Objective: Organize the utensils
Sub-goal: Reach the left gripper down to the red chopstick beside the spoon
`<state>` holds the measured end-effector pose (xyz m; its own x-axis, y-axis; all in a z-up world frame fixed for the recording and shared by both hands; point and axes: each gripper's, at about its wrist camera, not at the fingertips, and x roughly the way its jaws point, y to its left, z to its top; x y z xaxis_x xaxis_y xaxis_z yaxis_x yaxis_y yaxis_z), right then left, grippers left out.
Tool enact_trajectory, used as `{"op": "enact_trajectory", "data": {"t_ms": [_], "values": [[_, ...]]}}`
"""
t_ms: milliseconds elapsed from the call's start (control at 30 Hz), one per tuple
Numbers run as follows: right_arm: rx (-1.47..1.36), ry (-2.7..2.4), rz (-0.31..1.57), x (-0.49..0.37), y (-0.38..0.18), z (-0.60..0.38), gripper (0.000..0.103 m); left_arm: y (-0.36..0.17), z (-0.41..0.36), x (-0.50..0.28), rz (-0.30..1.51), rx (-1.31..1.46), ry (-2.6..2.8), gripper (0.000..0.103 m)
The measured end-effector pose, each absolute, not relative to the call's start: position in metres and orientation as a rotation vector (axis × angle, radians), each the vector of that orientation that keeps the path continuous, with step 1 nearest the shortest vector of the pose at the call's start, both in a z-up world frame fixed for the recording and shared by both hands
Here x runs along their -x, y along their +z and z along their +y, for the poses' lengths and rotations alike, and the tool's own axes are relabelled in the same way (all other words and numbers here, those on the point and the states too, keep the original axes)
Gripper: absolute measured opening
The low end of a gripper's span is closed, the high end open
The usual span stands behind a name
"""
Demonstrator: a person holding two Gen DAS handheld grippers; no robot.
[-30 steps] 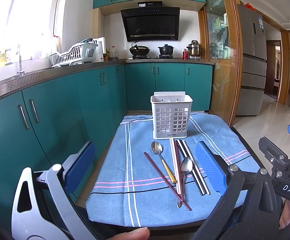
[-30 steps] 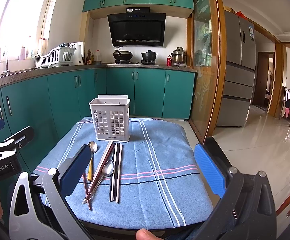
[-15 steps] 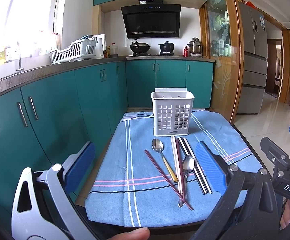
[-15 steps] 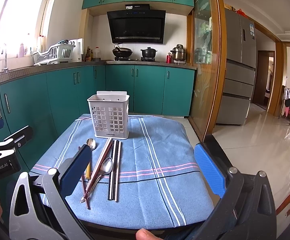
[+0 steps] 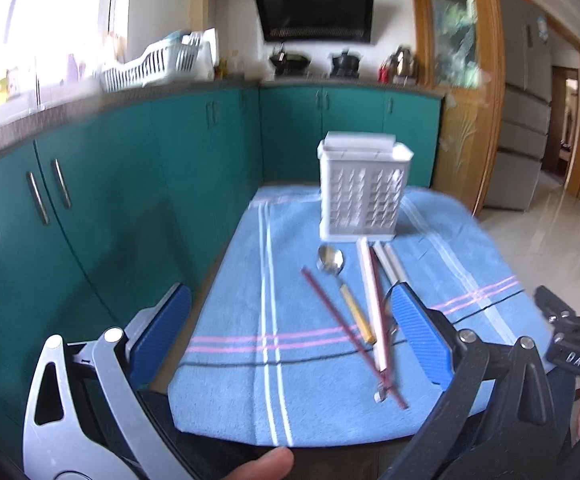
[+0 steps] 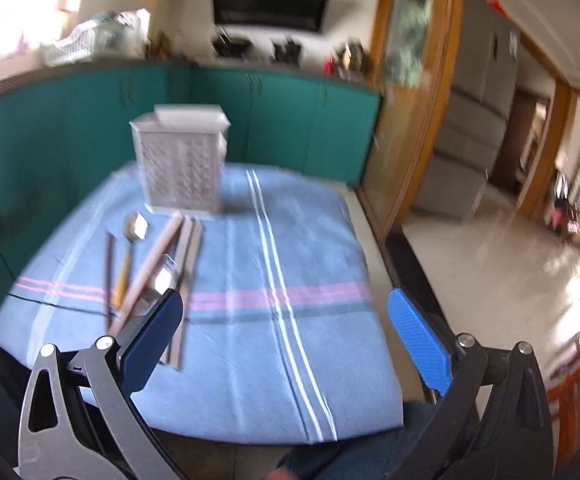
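A white slotted utensil holder (image 5: 364,188) stands at the far end of a blue cloth (image 5: 322,408). In front of it lie a gold-handled spoon (image 5: 344,290), a dark red chopstick (image 5: 350,330), a pale chopstick (image 5: 372,300) and silver chopsticks (image 5: 390,262). My left gripper (image 5: 290,332) is open and empty above the cloth's near end. In the right wrist view the holder (image 6: 180,164), the spoon (image 6: 128,256), a second spoon (image 6: 162,276) and the chopsticks (image 6: 188,256) show blurred. My right gripper (image 6: 284,332) is open and empty, its left finger over the utensils' near ends.
Teal cabinets (image 5: 90,208) run along the left and the back. A dish rack (image 5: 154,66) sits on the counter. A wooden door frame (image 5: 462,120) and a fridge (image 5: 526,120) stand at the right. The right gripper's body (image 5: 574,344) shows at the right of the left wrist view.
Both grippers have moved forward and down toward the cloth. The right gripper has swung to the right and lower, so the utensils now sit at its left finger. Both stay open.
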<state>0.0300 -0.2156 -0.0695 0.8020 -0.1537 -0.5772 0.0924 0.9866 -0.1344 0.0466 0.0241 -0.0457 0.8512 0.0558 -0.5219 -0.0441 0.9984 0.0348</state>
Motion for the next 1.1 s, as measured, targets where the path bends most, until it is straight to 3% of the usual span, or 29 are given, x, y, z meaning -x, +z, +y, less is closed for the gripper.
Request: {"op": "enact_trajectory", "data": {"t_ms": [67, 200, 267, 400, 767, 1100], "values": [[0.096, -0.132, 0.664, -0.037, -0.081, -0.221, 0.094, -0.057, 0.029, -0.056, 0.595, -0.022, 0.078, 0.099], [0.066, -0.095, 0.770, -0.059, -0.109, -0.226, 0.055, -0.079, 0.038, -0.076, 0.667, -0.008, 0.083, 0.095], [0.035, -0.042, 0.829, -0.072, -0.122, -0.222, 0.045, -0.087, 0.039, -0.085, 0.697, -0.010, 0.075, 0.087], [0.011, 0.039, 0.910, -0.110, -0.137, -0.211, 0.042, -0.102, 0.041, -0.108, 0.757, -0.022, 0.078, 0.079], [-0.033, 0.164, 1.090, -0.273, -0.154, -0.177, 0.042, -0.109, 0.071, -0.171, 0.825, 0.012, 0.123, 0.083], [0.040, 0.038, 1.110, -0.270, -0.159, -0.200, 0.040, -0.128, 0.058, -0.213, 0.889, -0.004, 0.055, 0.084]]}}
